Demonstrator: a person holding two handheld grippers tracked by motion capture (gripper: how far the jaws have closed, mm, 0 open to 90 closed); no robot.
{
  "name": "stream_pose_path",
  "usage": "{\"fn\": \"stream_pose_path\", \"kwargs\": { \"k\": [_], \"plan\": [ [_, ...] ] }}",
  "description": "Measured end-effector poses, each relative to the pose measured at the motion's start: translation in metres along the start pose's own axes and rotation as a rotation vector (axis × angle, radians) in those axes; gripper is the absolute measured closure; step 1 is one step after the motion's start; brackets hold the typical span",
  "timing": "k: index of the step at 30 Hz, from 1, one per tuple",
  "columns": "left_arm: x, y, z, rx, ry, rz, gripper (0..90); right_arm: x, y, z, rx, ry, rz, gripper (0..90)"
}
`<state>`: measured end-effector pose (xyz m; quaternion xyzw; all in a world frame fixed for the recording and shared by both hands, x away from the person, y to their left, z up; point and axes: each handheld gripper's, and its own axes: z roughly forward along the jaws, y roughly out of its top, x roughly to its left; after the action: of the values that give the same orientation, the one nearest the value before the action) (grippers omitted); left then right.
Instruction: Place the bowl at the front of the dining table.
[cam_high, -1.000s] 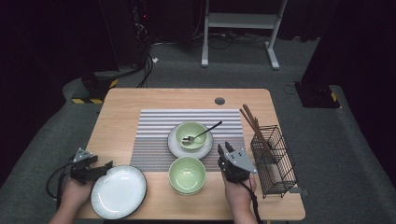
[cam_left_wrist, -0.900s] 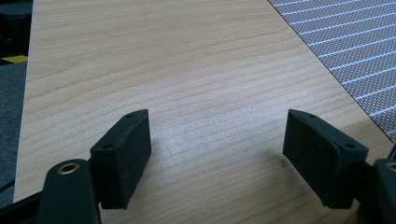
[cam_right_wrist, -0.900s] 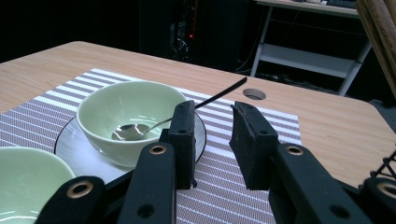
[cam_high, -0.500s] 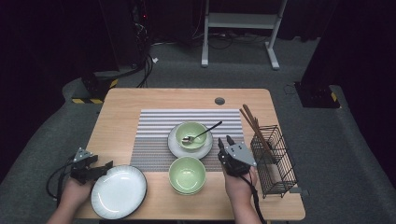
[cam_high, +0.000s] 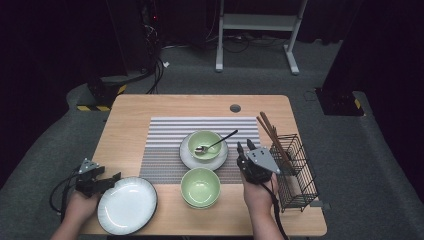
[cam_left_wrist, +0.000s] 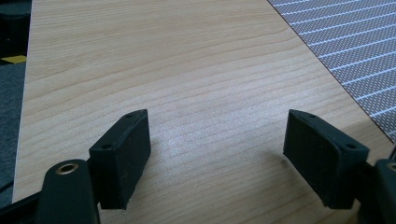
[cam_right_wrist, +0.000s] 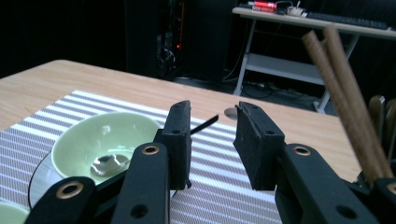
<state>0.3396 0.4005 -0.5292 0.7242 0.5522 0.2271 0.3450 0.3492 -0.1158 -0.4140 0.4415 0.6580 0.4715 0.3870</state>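
Inside the far bowl (cam_high: 204, 141), spoon (cam_high: 215, 144) handle slants up-right; right gripper (cam_high: 246, 148) released, just opened.

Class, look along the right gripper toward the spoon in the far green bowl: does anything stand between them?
Nothing visible does. The right gripper is open beside the bowl, and the spoon handle points out toward it over bare placemat.

The counter (cam_high: 150, 110) is brightly lit from overhead; surroundings toward twelve o'clock are left dark. Near jaws are slightly blurred.
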Motion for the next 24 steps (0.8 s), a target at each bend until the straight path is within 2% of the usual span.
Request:
{"fn": "stream_pose_path", "kwargs": {
  "k": [10,24],
  "plan": [
    [0.0,0.0,0.0,0.001,-0.002,0.001,22.8,-0.006,0.015,-0.001,-0.02,-0.012,0.001,65.4],
    [0.0,0.0,0.0,0.0,-0.001,0.001,22.8,-0.015,0.024,0.002,-0.001,-0.035,0.008,65.4]
  ]
}}
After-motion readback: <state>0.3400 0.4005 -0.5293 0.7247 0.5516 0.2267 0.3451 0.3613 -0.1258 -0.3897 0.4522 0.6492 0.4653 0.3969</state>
